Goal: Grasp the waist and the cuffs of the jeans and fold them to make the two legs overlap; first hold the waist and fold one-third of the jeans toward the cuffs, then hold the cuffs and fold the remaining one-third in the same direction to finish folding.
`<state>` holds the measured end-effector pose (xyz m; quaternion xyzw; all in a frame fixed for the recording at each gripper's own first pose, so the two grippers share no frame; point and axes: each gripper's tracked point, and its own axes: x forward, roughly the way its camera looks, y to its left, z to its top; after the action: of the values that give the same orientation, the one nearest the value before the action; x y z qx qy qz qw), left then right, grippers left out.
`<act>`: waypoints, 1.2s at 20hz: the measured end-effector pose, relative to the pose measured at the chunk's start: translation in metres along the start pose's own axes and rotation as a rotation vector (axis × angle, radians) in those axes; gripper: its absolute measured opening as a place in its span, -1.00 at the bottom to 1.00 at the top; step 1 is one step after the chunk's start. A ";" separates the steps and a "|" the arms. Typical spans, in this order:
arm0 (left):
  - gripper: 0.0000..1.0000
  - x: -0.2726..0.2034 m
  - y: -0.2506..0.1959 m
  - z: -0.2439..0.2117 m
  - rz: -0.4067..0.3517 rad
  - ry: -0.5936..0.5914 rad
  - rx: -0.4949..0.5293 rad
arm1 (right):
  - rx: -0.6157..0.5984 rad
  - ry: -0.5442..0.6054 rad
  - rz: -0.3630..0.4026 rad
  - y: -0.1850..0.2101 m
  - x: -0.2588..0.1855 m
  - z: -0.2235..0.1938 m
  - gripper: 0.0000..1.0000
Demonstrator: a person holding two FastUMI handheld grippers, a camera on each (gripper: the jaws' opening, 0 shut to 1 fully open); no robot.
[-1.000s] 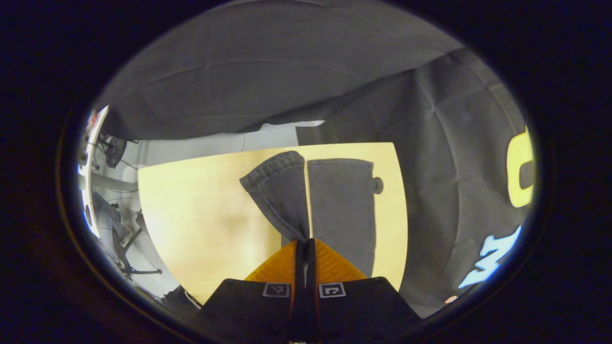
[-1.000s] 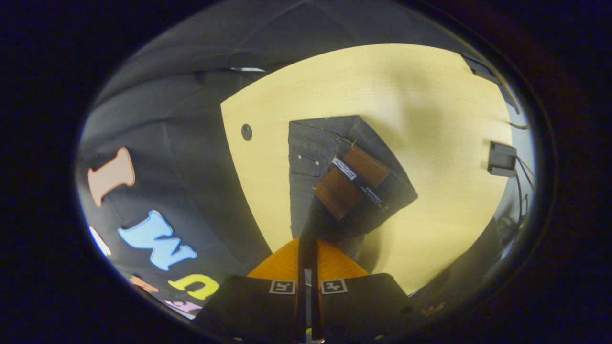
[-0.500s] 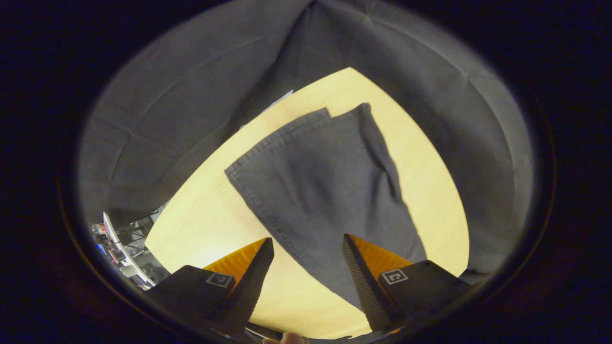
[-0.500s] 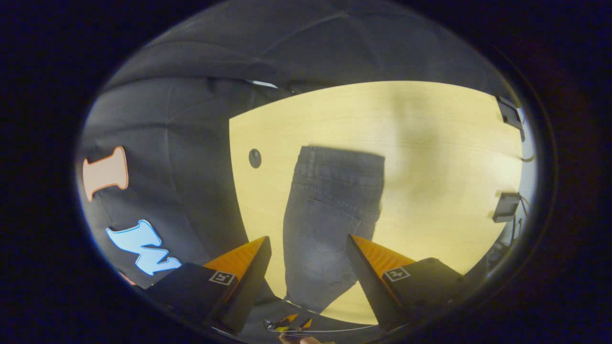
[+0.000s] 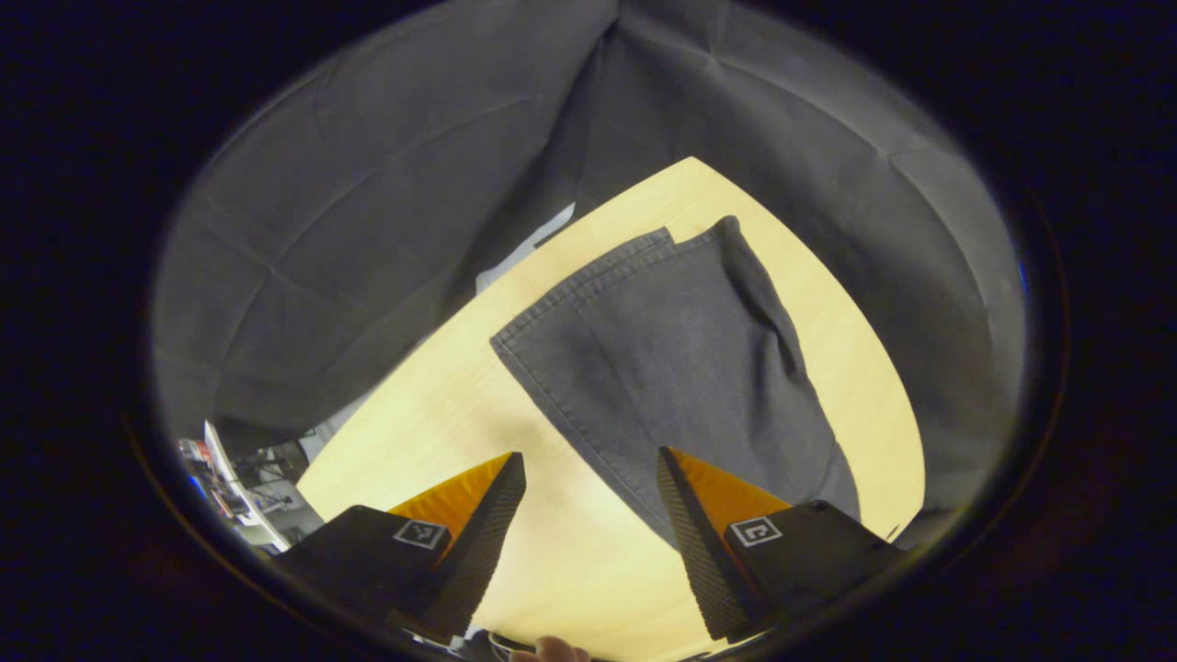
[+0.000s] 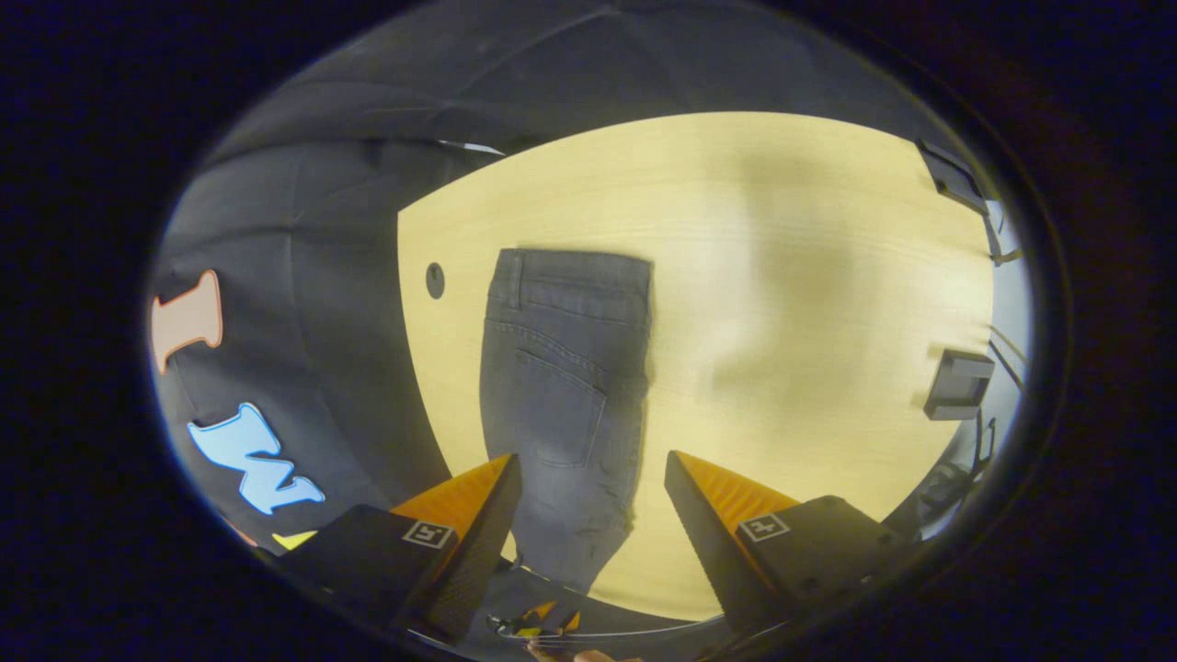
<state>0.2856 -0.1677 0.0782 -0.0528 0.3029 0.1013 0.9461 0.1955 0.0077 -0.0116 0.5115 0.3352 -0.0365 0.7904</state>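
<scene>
With both legs overlapped, the jeans lie flat at centre frame on the worktop; left gripper and right gripper, both spread and empty, should pinch the waist corners evenly.

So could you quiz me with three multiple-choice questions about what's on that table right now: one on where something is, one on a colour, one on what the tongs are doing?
1. Where do the jeans lie?
A. flat on the table
B. hanging from the wall
C. on the floor

2. What colour is the table top?
A. white
B. pale yellow wood
C. red

3. How do the left tongs and right tongs stand?
A. both open, holding nothing
B. both clamped on the jeans
C. one open, one clamped

Answers: 1 A, the denim rests spread on the table top. 2 B, light wood grain shows around the jeans. 3 A, a wide gap shows between each pair of fingers.
</scene>
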 end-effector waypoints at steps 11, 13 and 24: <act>0.92 -0.029 0.028 -0.047 -0.186 -0.098 0.063 | 0.035 -0.185 -0.011 -0.006 0.069 0.058 0.73; 0.92 -0.039 0.048 -0.054 -0.170 -0.107 0.059 | 0.016 -0.196 -0.037 -0.011 0.082 0.063 0.65; 0.95 -0.084 0.080 -0.079 -0.283 -0.163 0.035 | -0.613 -0.472 0.065 0.088 -0.006 0.048 -0.50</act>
<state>0.1564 -0.1156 0.0603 -0.0699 0.2163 -0.0343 0.9732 0.2494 0.0081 0.0733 0.2395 0.1232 -0.0262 0.9627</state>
